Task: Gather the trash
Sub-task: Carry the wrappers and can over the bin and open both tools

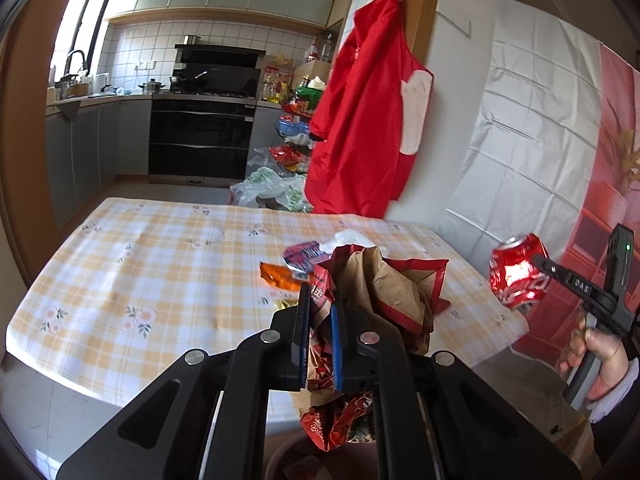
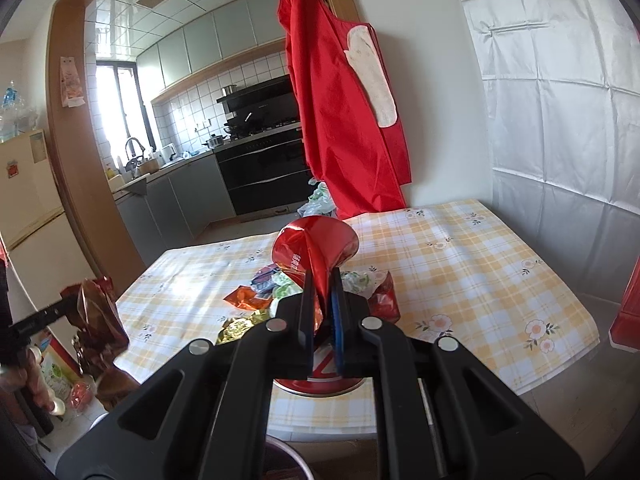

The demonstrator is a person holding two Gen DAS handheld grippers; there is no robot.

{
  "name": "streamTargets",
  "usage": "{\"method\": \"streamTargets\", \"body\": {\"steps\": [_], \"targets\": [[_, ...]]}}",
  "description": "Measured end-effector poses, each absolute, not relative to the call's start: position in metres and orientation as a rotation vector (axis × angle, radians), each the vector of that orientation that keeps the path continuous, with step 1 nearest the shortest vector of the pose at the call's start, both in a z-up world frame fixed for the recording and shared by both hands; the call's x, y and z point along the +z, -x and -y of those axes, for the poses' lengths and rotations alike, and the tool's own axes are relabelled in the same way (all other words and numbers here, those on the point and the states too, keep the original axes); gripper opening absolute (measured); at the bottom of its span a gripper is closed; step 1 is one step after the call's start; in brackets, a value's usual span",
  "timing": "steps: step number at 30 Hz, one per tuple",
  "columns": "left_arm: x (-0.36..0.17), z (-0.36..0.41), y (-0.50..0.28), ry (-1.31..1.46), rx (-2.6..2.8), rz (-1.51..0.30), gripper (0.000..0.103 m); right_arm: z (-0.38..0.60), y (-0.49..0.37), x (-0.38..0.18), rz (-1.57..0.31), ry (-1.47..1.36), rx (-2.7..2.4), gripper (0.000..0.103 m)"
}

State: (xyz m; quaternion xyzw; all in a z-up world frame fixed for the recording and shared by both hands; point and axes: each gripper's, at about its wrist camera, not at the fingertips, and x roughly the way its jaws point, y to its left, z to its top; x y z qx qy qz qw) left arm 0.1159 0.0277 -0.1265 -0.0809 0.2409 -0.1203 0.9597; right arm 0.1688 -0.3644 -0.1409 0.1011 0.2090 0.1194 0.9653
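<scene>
My left gripper (image 1: 320, 304) is shut on a crumpled brown paper bag with red trim (image 1: 384, 280), held up over the near edge of the checked table (image 1: 132, 264). My right gripper (image 2: 322, 280) is shut on a crushed red can (image 2: 312, 248). In the left wrist view that can (image 1: 518, 272) hangs off the table's right side, with a hand (image 1: 596, 356) on the handle. The right wrist view shows the paper bag (image 2: 96, 320) at the far left. Several wrappers lie on the cloth: orange (image 2: 248, 300), gold (image 2: 240, 326), green-white (image 2: 286, 290) and red (image 2: 384, 296).
A round bin's rim (image 2: 292, 456) shows below the grippers at the table's near edge. A red apron (image 1: 360, 120) hangs on the wall behind the table. Plastic bags (image 1: 272, 188) lie on the kitchen floor beyond. A white sheet (image 2: 560, 100) covers the right wall.
</scene>
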Motion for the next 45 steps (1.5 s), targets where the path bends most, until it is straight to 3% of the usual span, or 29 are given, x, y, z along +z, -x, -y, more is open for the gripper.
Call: {"method": "streamTargets", "body": {"steps": [12,25,28,30,37,45], "targets": [[-0.141,-0.011,-0.063,0.085,-0.281,-0.521,0.009,0.342,-0.109,-0.124,-0.393,-0.196,0.281,0.01],[-0.177,0.005,-0.067,0.062,-0.341,-0.635,0.01,0.332,-0.1,-0.126,-0.398,-0.184,0.3,0.011],[-0.181,0.011,-0.07,0.058,-0.378,-0.653,0.021,0.331,-0.103,-0.129,-0.407,-0.191,0.302,0.011],[-0.181,0.014,-0.07,0.065,-0.387,-0.64,0.048,0.331,-0.104,-0.131,-0.412,-0.192,0.304,0.011],[-0.169,0.002,-0.072,0.101,-0.358,-0.603,0.05,0.329,-0.103,-0.131,-0.414,-0.192,0.314,0.011],[-0.153,-0.03,-0.07,0.143,-0.247,-0.552,0.06,0.319,-0.101,-0.131,-0.428,-0.185,0.347,0.011]]}}
